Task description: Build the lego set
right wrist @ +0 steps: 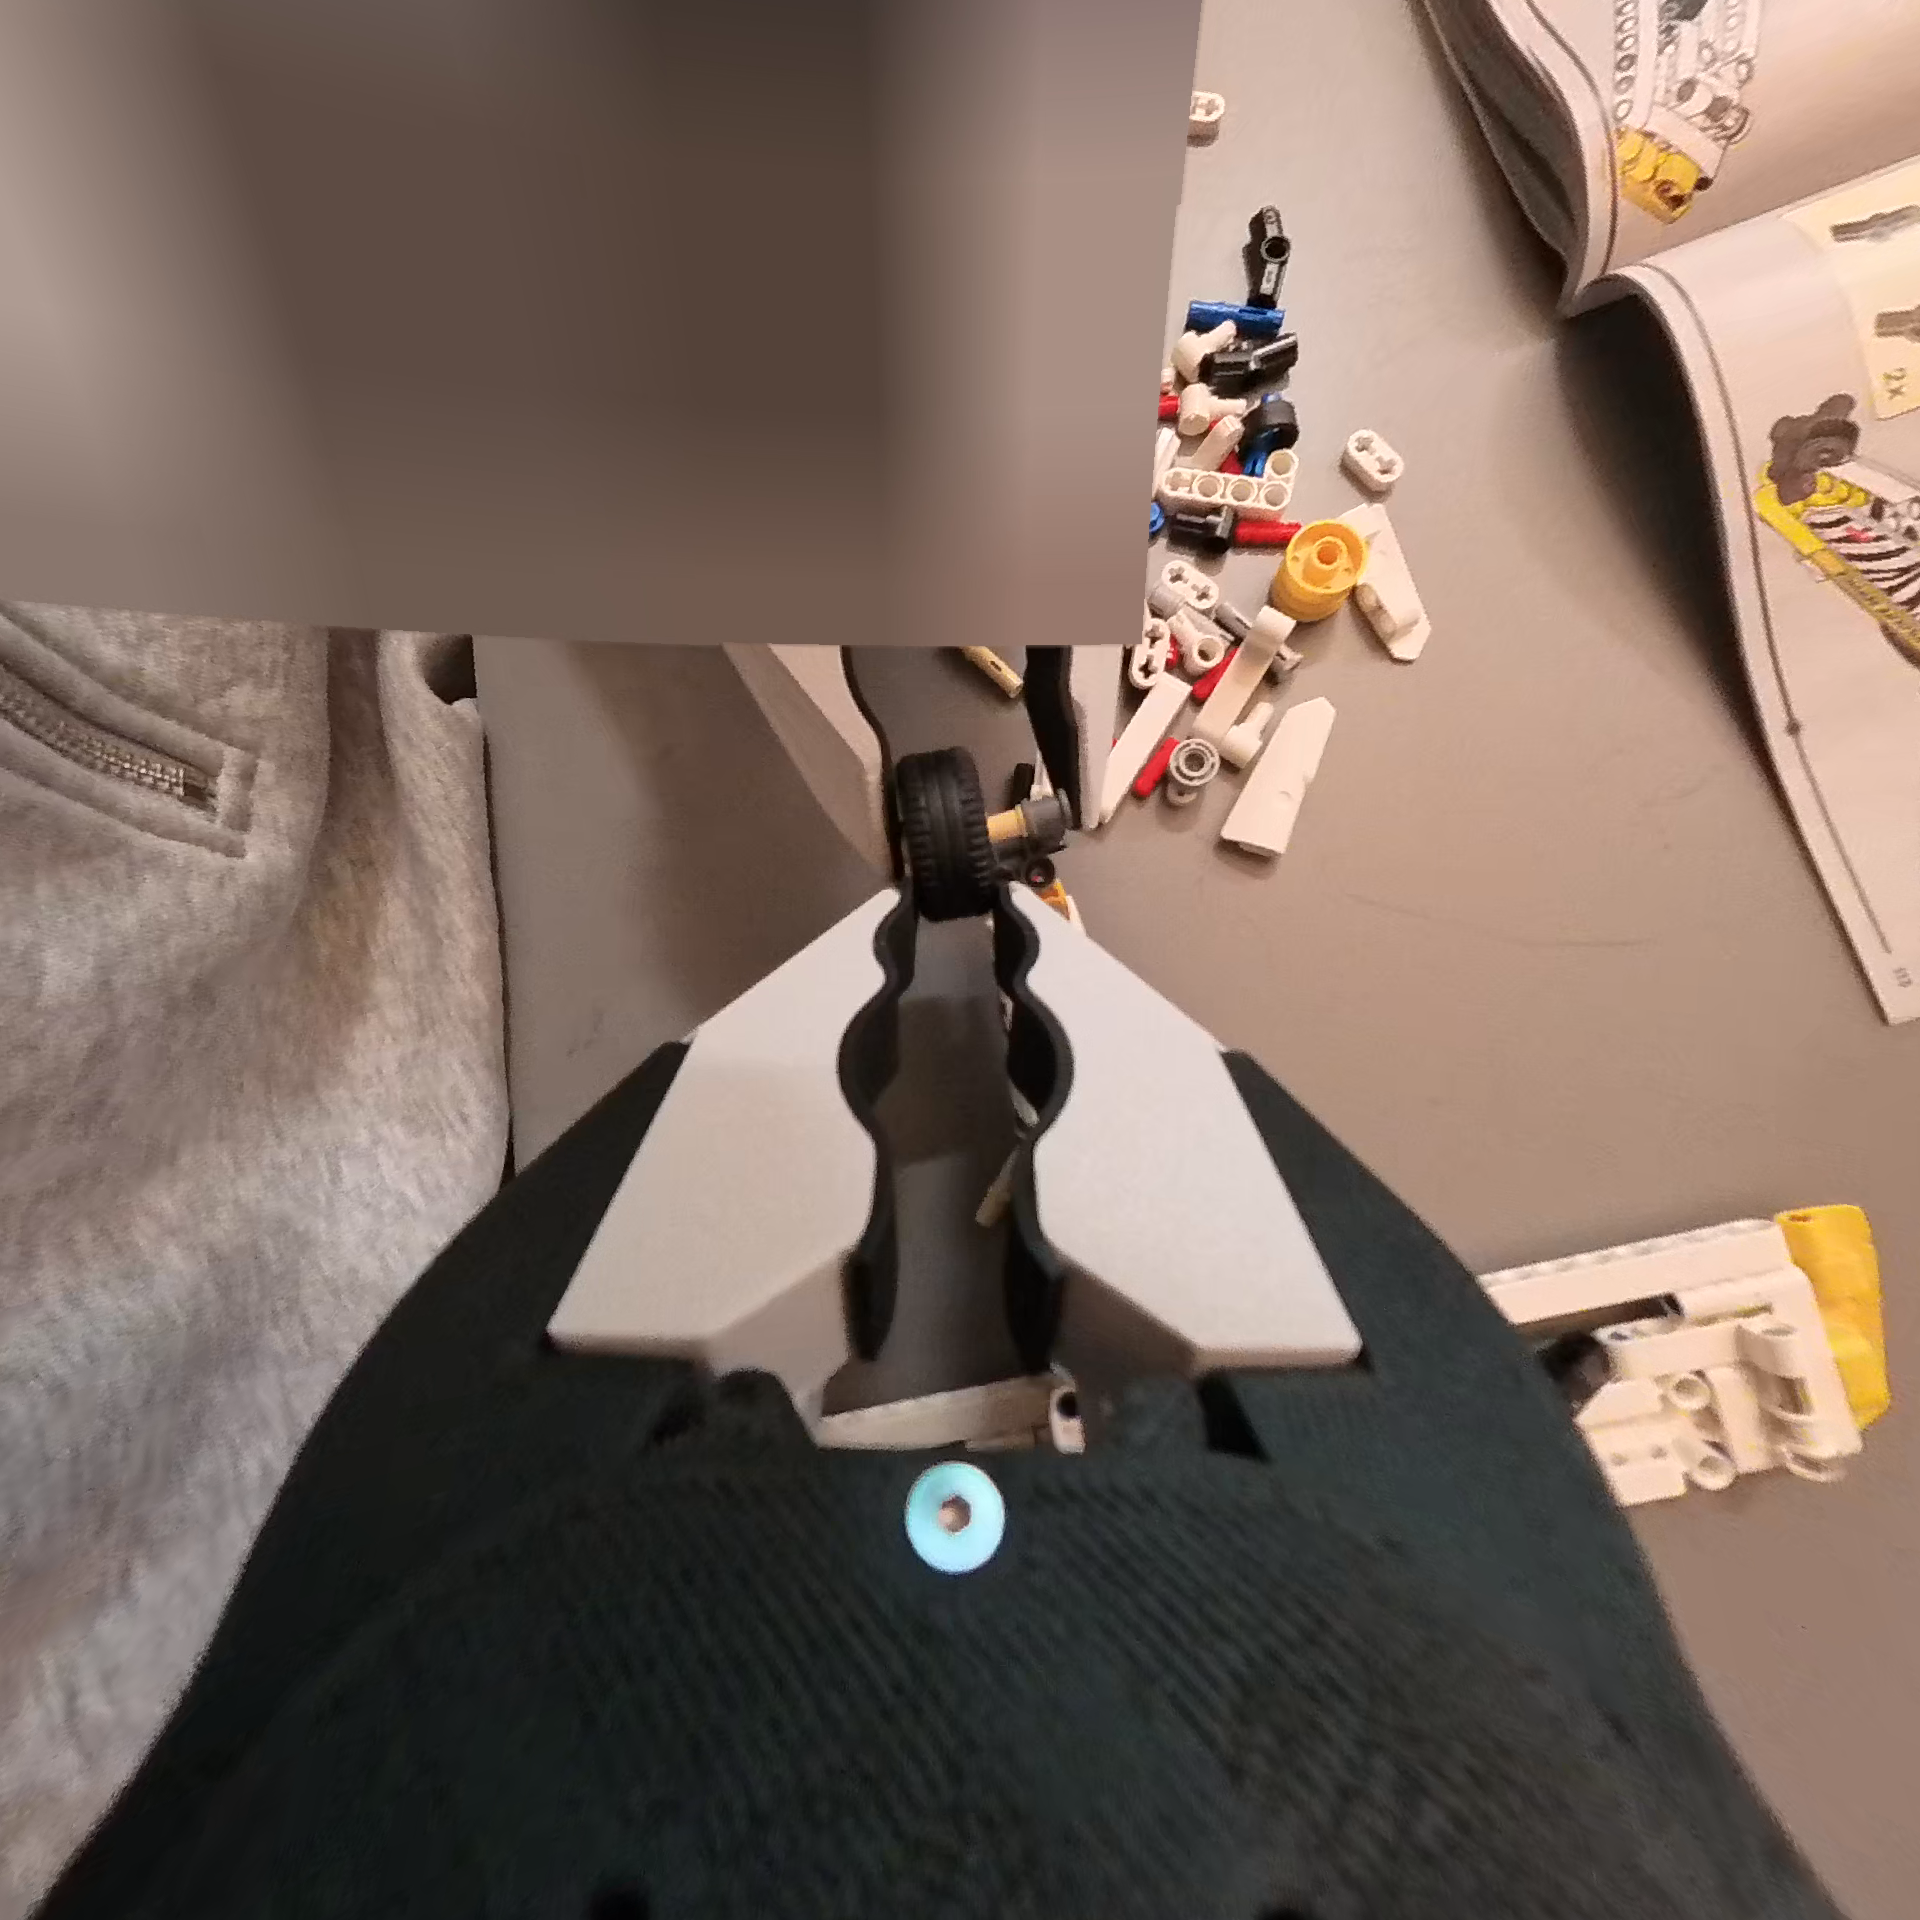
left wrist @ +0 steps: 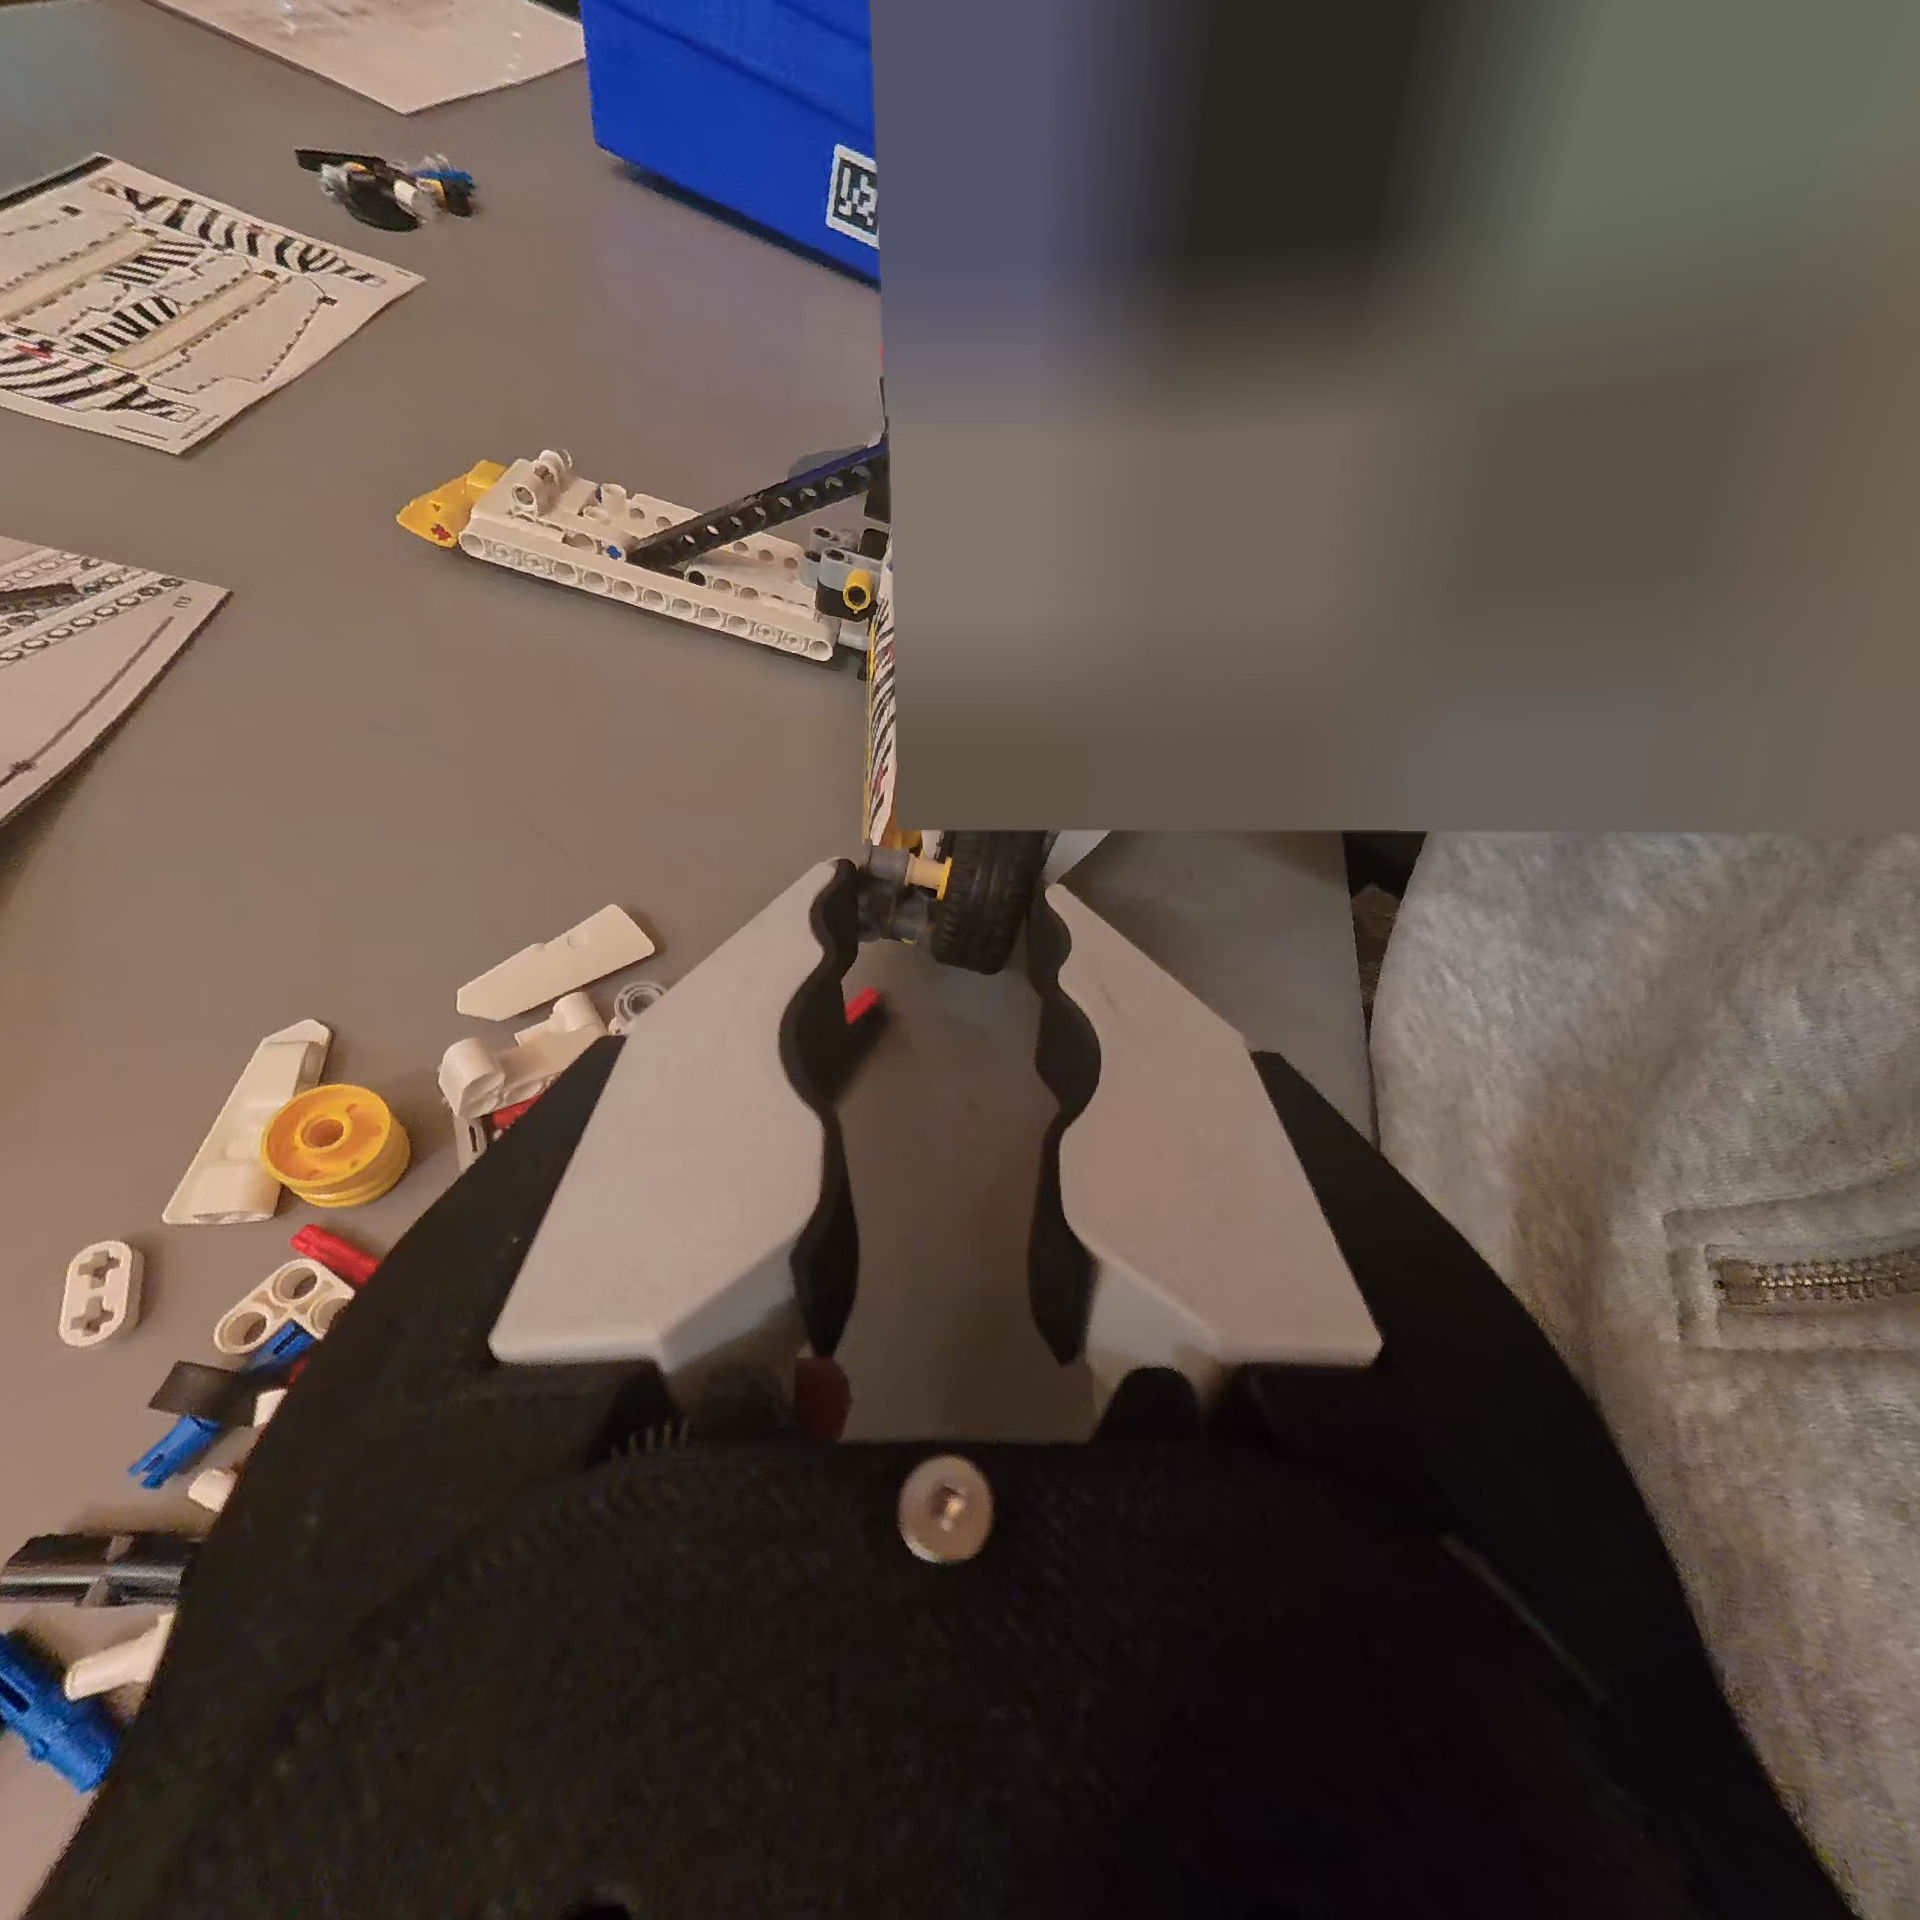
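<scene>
The small black wheel (right wrist: 943, 844) sits pinched at the tips of the right tool (right wrist: 943, 914), held above the counter (right wrist: 1455, 987) while the left tool (left wrist: 940, 883), jaws parted, braces the grey axle connector (left wrist: 896, 891) beside it, likely to press the two together. Loose parts (right wrist: 1247, 582) and the white beam assembly (left wrist: 644, 561) wait on the counter, well apart.

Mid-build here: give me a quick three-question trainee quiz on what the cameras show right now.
1. True or false: the right gripper has its jaws pinching the black wheel.
2. The loose hub is: A red, B yellow, C blue.
3. Fill in: the bin behind the white build is ___.
Key: 1 true; 2 B; 3 blue.
</scene>
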`<action>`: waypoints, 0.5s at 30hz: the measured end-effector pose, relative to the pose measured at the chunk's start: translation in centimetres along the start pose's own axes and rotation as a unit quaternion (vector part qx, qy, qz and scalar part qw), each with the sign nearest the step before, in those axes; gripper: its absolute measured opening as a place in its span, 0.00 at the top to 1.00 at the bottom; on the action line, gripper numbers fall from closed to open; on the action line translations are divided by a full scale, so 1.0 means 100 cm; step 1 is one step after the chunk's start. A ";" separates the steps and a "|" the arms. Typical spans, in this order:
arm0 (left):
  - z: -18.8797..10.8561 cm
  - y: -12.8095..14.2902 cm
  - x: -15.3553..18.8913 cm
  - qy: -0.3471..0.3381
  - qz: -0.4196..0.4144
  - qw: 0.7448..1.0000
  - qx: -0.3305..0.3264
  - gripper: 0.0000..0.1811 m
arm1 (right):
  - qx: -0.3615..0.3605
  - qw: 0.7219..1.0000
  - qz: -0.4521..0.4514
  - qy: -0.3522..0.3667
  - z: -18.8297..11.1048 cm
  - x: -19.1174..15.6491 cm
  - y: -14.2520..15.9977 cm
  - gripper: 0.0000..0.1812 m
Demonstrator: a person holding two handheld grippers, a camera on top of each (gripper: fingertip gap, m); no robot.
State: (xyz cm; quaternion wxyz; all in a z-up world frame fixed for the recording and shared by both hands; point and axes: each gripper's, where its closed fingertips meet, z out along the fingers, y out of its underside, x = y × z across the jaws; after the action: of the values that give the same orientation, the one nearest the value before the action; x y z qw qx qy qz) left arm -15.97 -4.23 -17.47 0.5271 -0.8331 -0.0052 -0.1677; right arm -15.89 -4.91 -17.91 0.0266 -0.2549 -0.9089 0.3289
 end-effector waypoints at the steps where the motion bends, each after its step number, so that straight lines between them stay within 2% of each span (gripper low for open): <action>1: 0.000 0.000 0.000 -0.002 0.002 1.000 -0.001 0.84 | -0.001 1.000 0.001 -0.002 0.000 0.000 0.000 0.93; 15: 0.001 0.000 -0.001 -0.013 0.023 1.000 -0.004 0.84 | 0.002 1.000 -0.023 -0.007 -0.001 0.001 0.001 0.93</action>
State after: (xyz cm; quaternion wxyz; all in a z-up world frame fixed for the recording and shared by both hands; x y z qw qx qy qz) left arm -15.99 -4.12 -17.56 0.5276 -0.8371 0.0078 -0.1445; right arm -15.96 -4.76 -17.91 0.0281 -0.2316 -0.9139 0.3322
